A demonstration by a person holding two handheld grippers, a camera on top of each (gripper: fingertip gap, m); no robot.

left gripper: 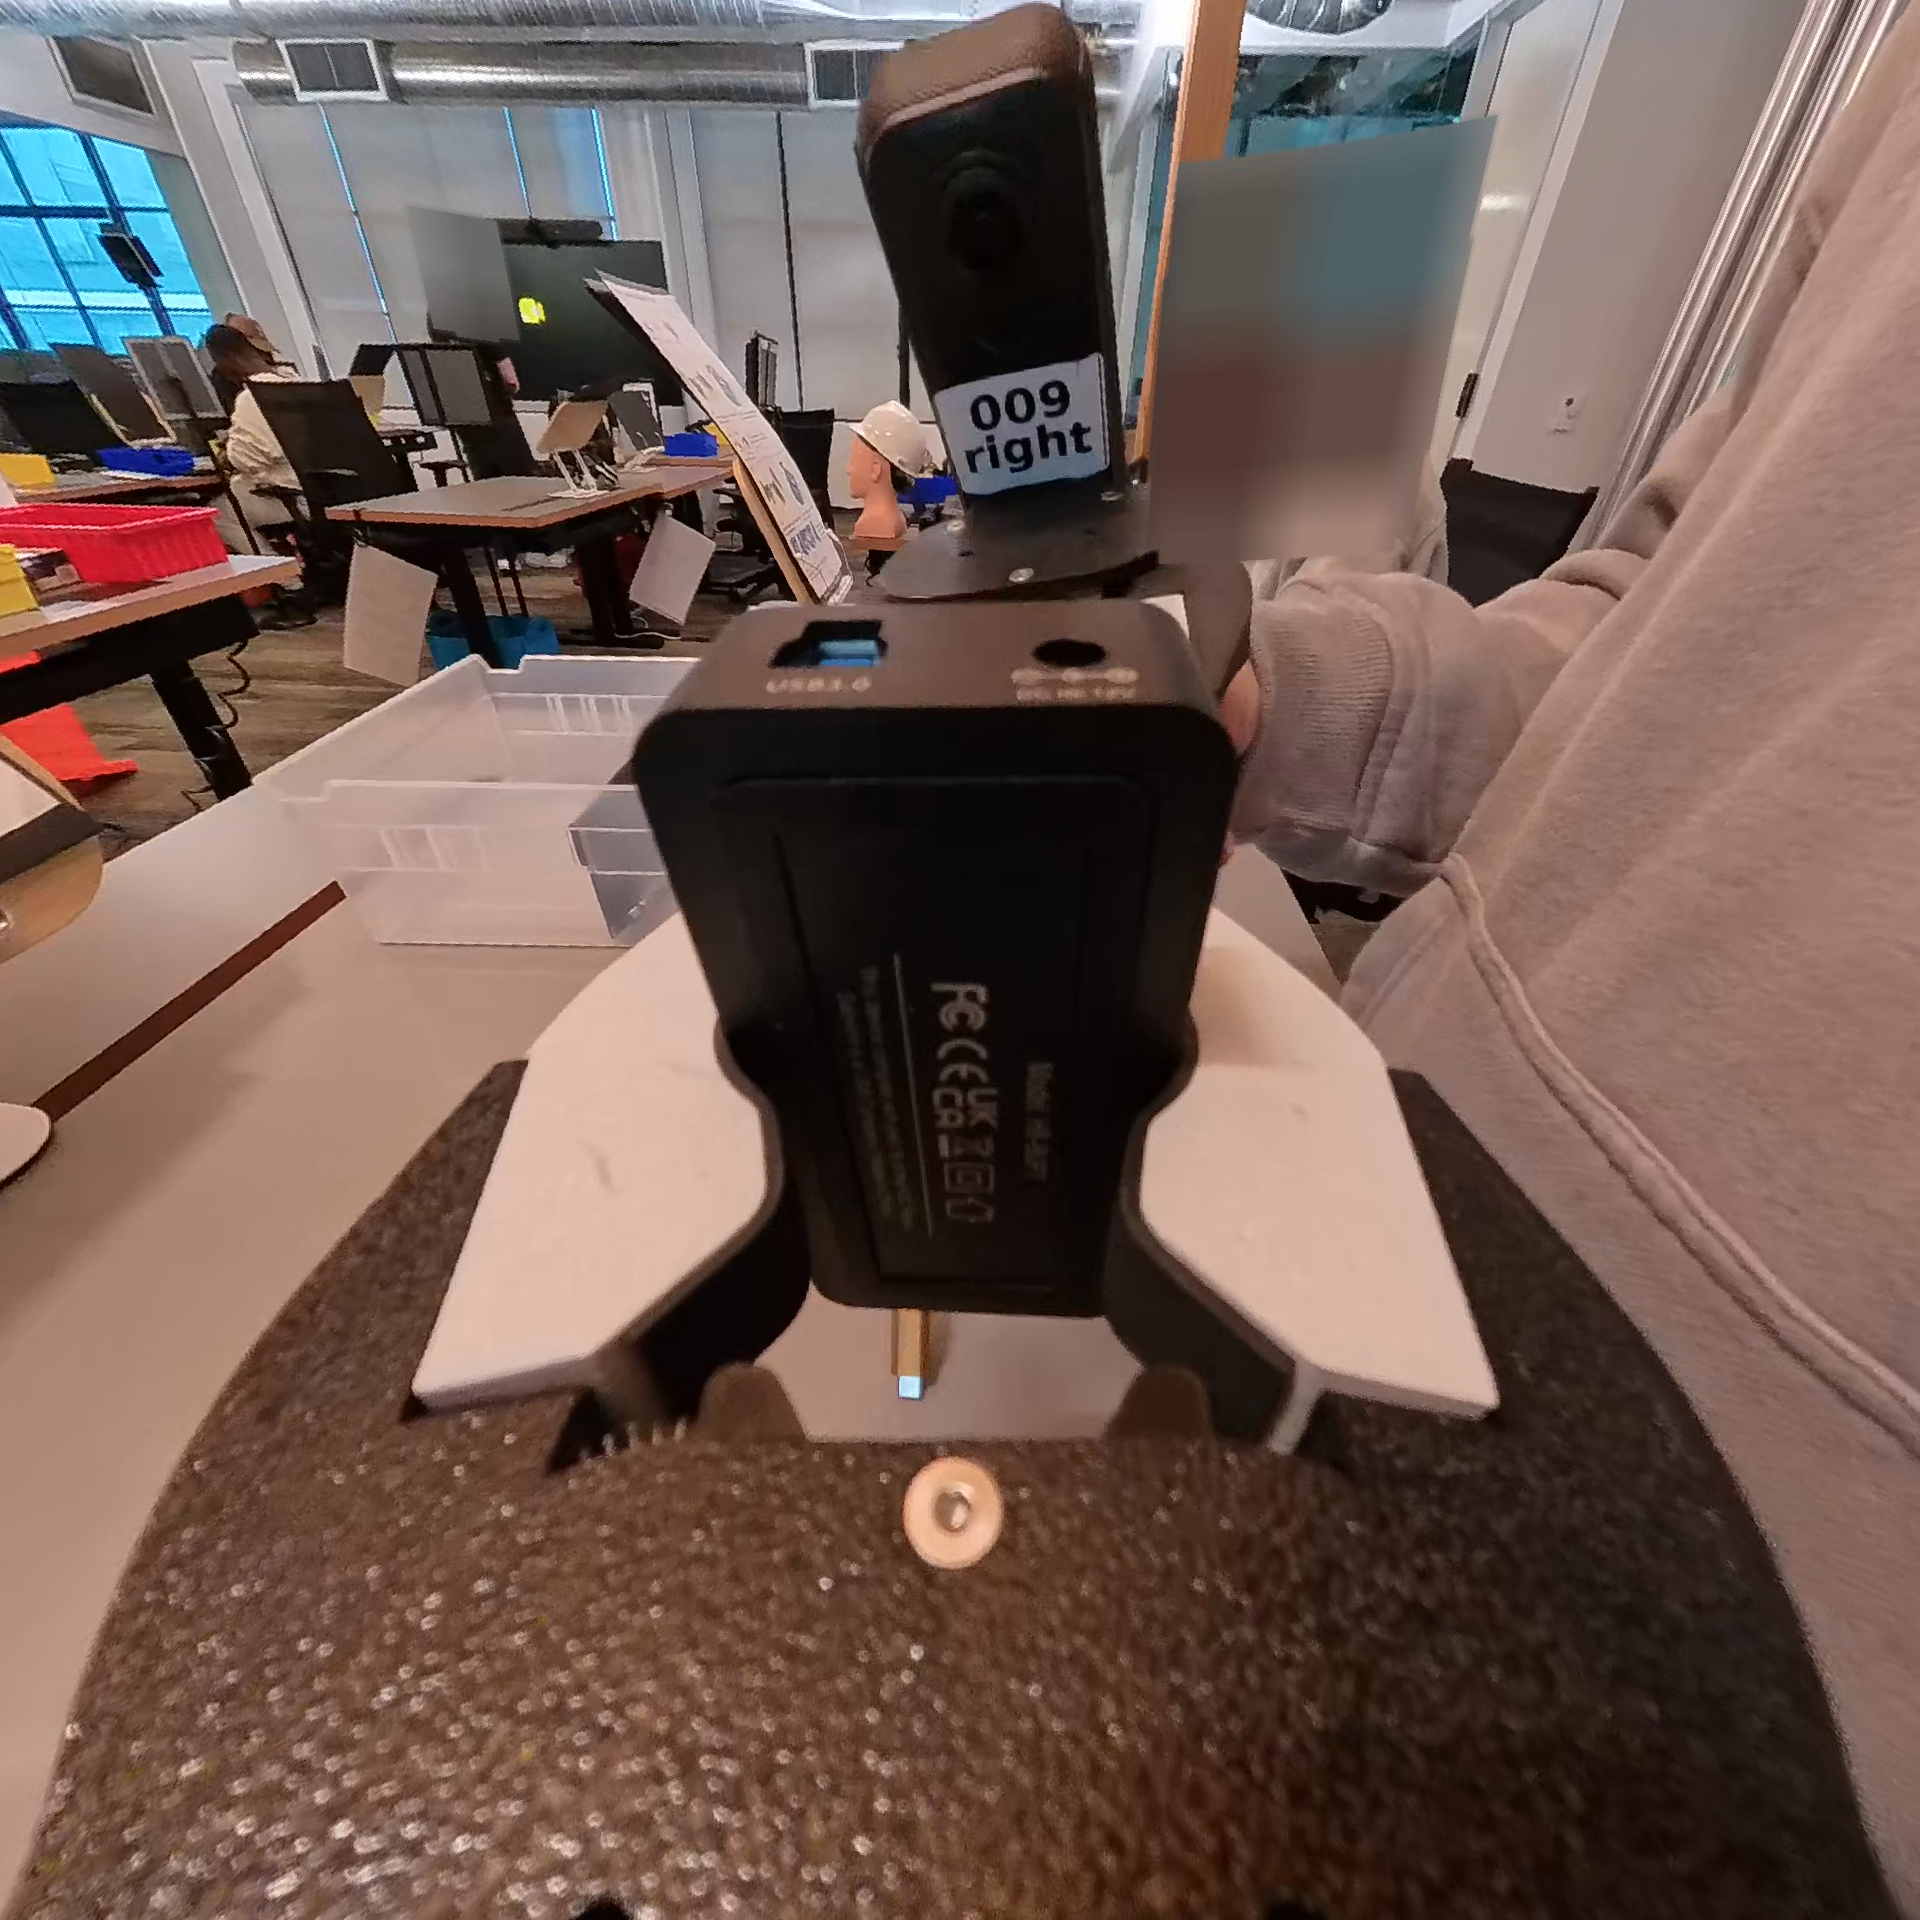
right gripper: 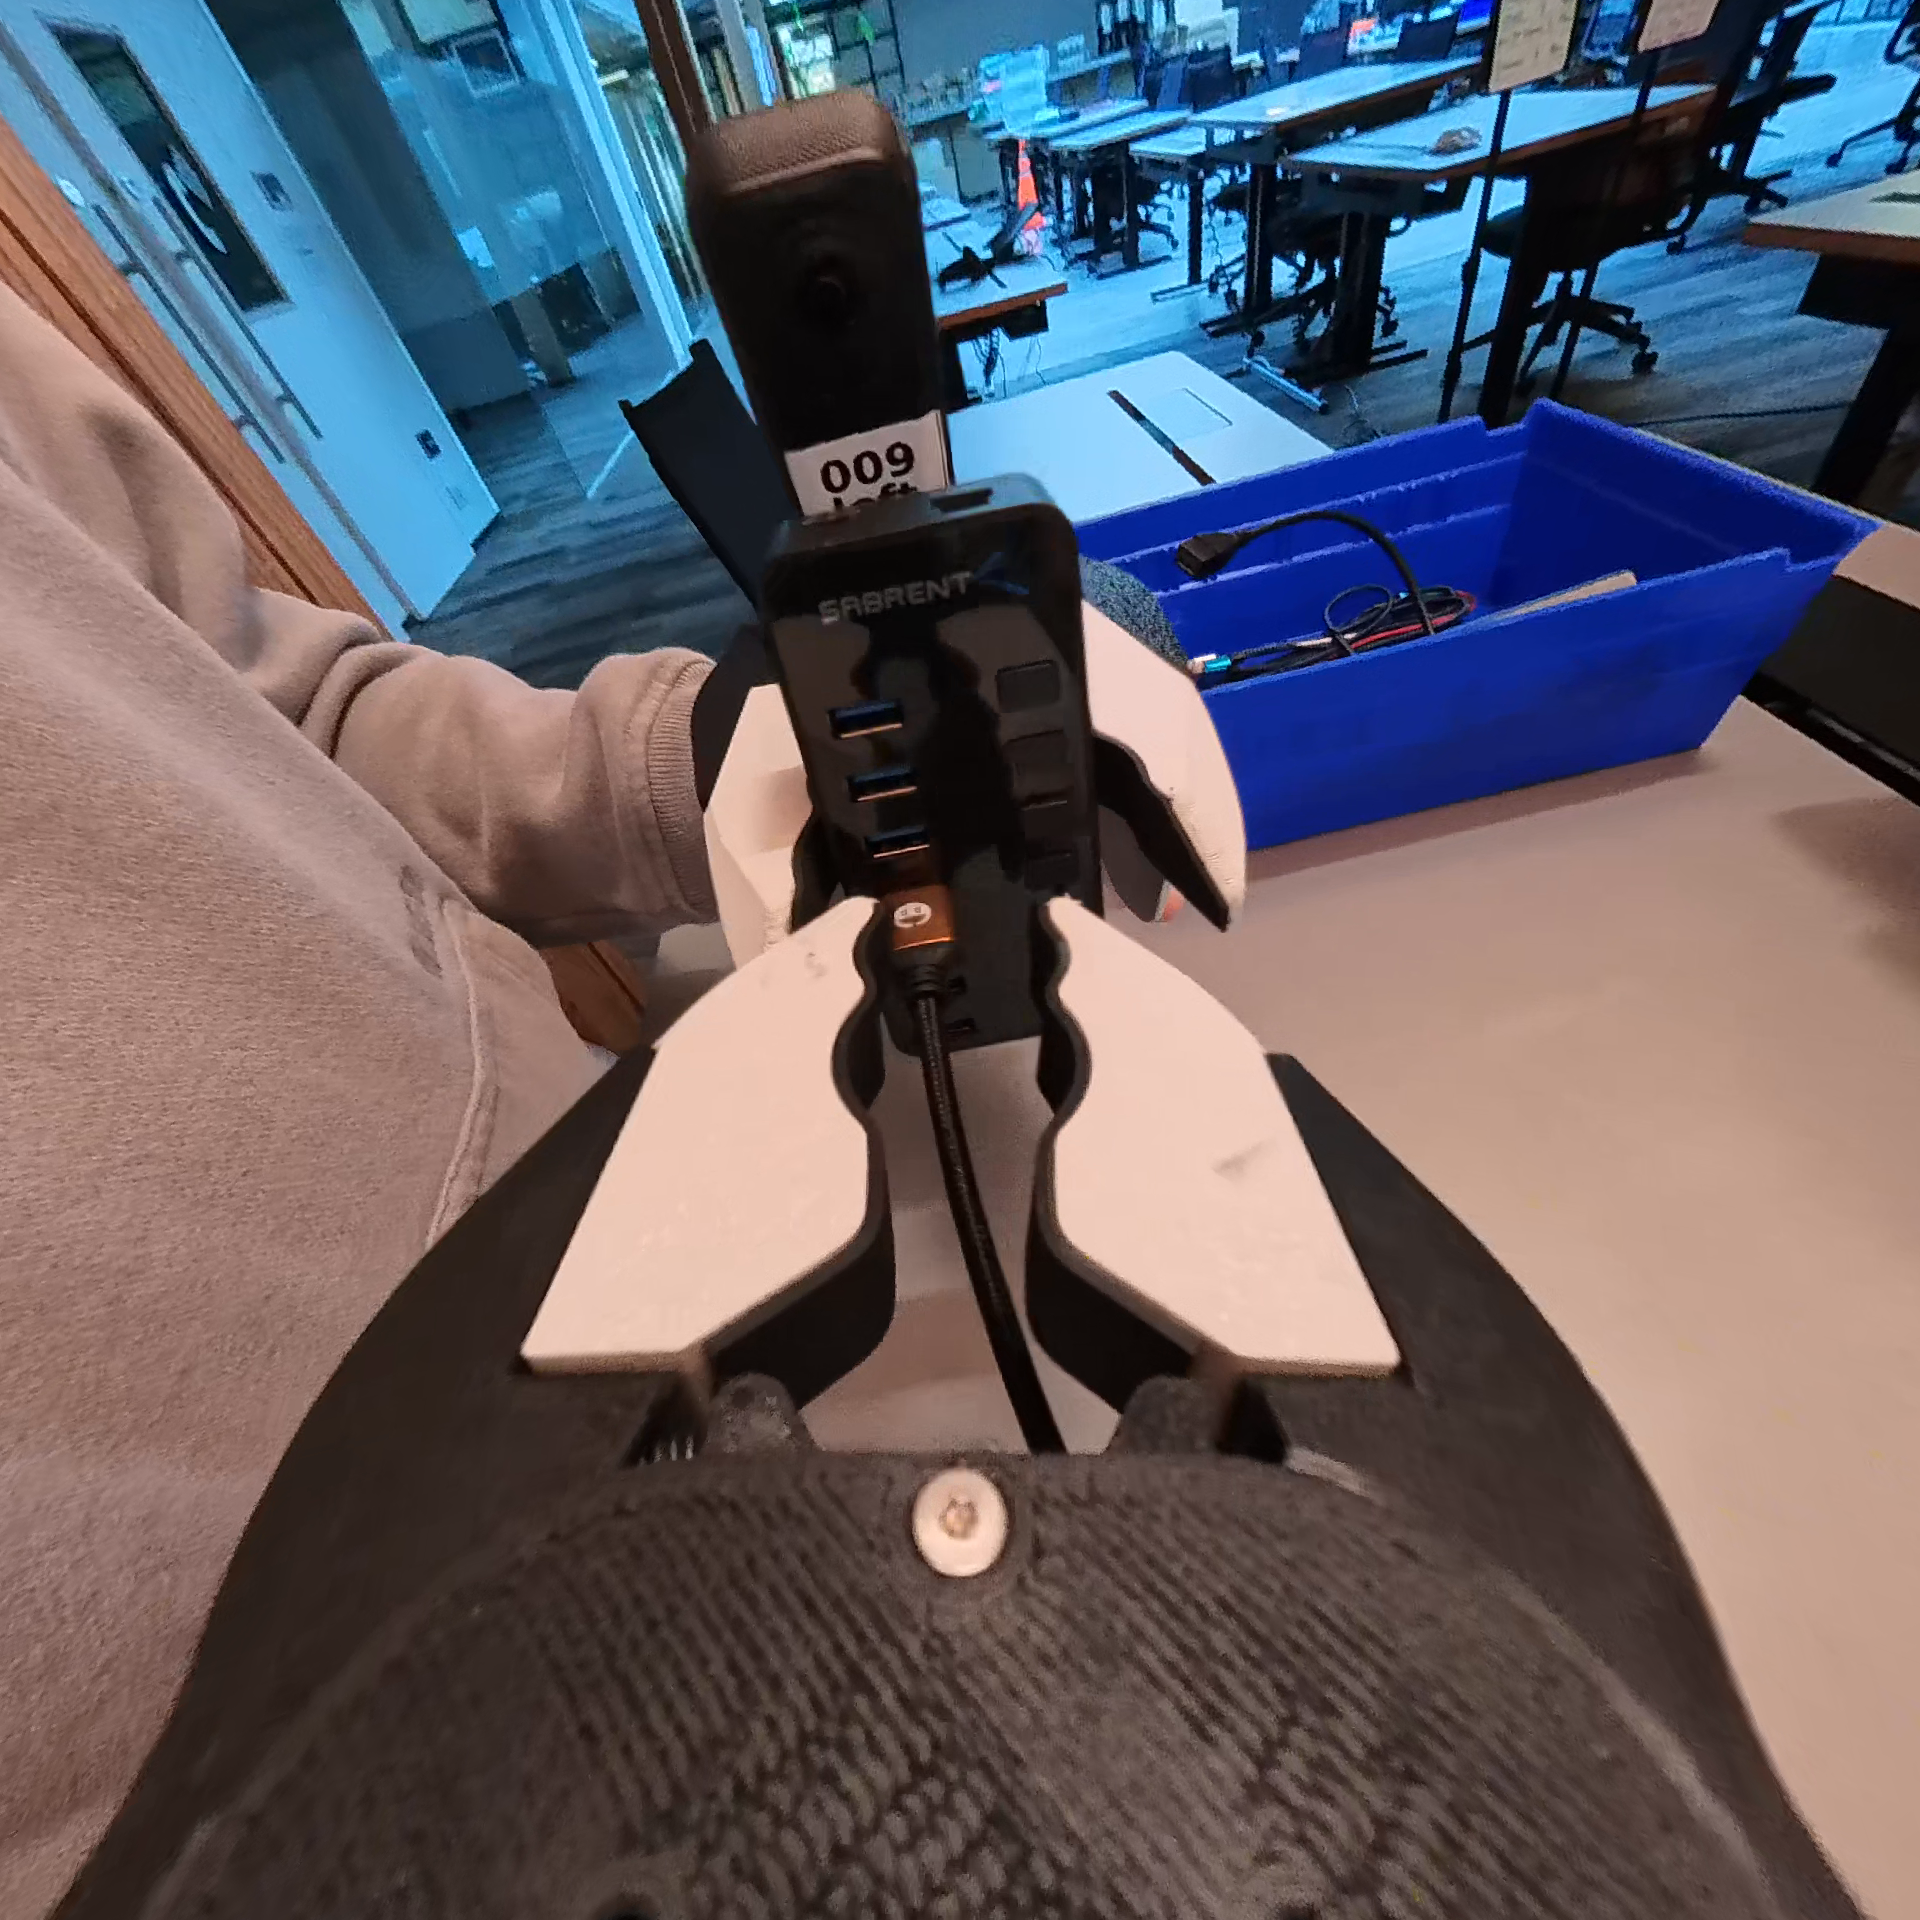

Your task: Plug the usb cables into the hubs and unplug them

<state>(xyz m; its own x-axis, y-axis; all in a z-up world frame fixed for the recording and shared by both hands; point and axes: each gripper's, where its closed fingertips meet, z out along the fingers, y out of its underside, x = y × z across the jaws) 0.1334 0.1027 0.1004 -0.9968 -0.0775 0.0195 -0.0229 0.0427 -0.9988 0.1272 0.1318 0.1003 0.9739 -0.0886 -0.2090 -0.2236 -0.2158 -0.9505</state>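
so the left gripper (left gripper: 951, 1049) is clamping the black hub (left gripper: 935, 935) by its sides, held up off the table. The right gripper (right gripper: 956, 940) is sitting around the plug (right gripper: 912, 925) of the braided cable (right gripper: 971, 1195), seated in the hub's fourth port; can't tell if it's squeezing. Hub looks rigid and slick, so I'd grab the plug's hard shell, not the floppy cord

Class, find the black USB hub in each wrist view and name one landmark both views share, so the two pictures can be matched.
Left wrist view: the USB hub fills the centre, back face to the camera, clamped in the left gripper.
Right wrist view: the hub's port face sits centre, above the right gripper, an orange-tipped cable at its lowest port.
Shared landmark: the person's grey sleeve.
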